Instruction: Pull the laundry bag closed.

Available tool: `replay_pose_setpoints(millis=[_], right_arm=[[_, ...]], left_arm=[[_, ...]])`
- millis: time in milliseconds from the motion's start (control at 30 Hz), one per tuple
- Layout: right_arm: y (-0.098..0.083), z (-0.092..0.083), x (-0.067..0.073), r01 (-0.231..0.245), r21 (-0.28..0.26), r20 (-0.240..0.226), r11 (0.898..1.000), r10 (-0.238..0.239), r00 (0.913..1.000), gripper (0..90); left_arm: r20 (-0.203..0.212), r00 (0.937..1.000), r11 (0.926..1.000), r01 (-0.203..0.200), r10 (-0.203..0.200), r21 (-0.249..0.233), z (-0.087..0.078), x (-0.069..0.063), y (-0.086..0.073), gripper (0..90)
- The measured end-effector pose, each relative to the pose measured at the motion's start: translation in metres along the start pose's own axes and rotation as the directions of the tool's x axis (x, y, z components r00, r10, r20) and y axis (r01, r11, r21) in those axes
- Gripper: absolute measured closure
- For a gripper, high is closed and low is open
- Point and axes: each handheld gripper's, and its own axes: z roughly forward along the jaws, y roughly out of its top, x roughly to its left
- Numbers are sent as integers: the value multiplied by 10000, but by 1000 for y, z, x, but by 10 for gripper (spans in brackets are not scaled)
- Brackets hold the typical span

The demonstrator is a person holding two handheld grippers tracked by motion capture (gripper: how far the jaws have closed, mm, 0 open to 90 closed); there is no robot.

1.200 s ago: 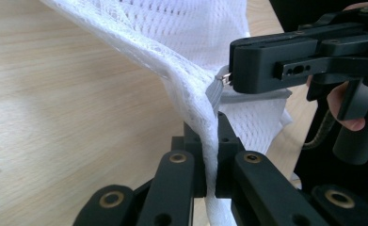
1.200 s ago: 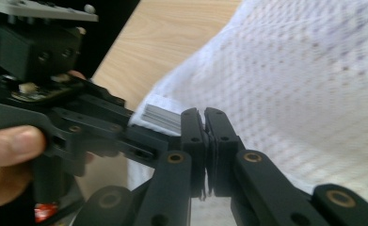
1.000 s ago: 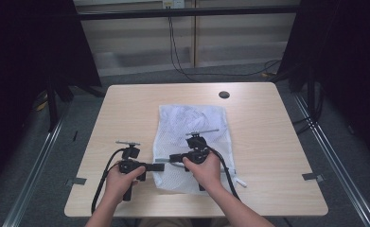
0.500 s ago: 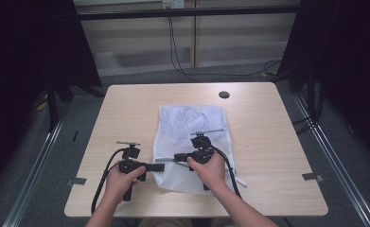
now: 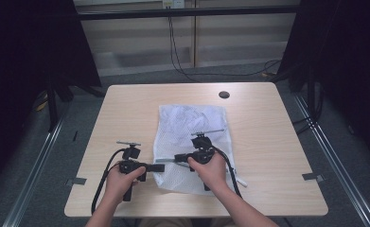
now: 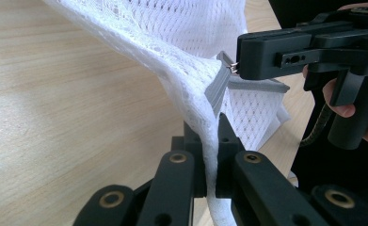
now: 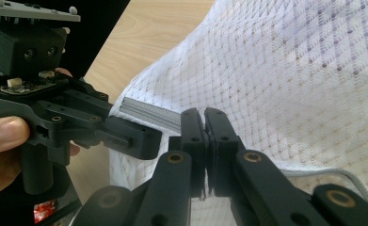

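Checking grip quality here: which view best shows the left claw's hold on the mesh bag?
The left gripper view: the left claw is shut on a fold of the mesh bag. The high view shows the whole bag, the right gripper view its weave and grey zipper.

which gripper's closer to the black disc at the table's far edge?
Right. The right gripper sits over the mesh bag, below the black disc; the left gripper is farther left.

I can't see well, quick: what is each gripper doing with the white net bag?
Left gripper: closed, pinching the edge of the white mesh bag.
Right gripper: closed on the bag's grey zipper.
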Motion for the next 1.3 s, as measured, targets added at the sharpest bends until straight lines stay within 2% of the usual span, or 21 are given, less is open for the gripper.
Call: replay_pose_setpoints(millis=[33,100,167,333,600,767,833,900,933,1000,1167,1200,1300], right_arm=[[0,0,0,42,10,91,10000,-42,10000,871],[0,-2,-2,93,2,246,10000,-93,9997,871],[0,-3,-5,-87,-27,182,10000,87,9998,871],[0,-7,-8,-95,-97,163,9999,97,9998,870],[0,-9,-8,-78,-123,114,9999,80,9999,870],[0,-9,-9,-98,-113,97,9999,99,9999,870],[0,-9,-8,-89,-117,83,9999,90,9999,871],[0,-9,-9,-37,-100,175,9999,39,9998,871],[0,-10,-9,-41,-93,239,9999,43,9997,871],[0,-11,-11,-183,-126,95,9998,184,9998,870],[0,-12,-11,-77,-91,161,9999,78,9998,871],[0,-12,-11,-23,-87,264,10000,25,9996,870],[-1,-14,-14,-87,-113,265,9999,90,9996,871]], left_arm=[[-9,9999,9999,113,-114,-64,0,0,0,884],[-31,10000,10000,17,-17,-71,-2,1,0,884],[16,9998,9998,204,-204,-91,-3,0,0,884],[67,9995,9995,312,-312,-98,-3,-1,0,884],[39,10000,9999,91,-91,-135,-4,-2,1,884],[16,9999,9999,101,-101,-116,-4,-2,2,884],[48,9995,9994,325,-324,-139,-4,-3,1,884],[-21,9999,9998,147,-147,-137,-6,-2,2,884],[33,9997,9995,239,-238,-190,-6,-2,2,884],[40,9998,9997,179,-178,-143,-6,-2,2,884],[-11,9997,9996,259,-259,-108,-6,-3,2,884],[-52,9999,9998,142,-143,-111,-6,-2,2,884],[-28,9997,9996,224,-224,-145,-7,-2,2,884]])
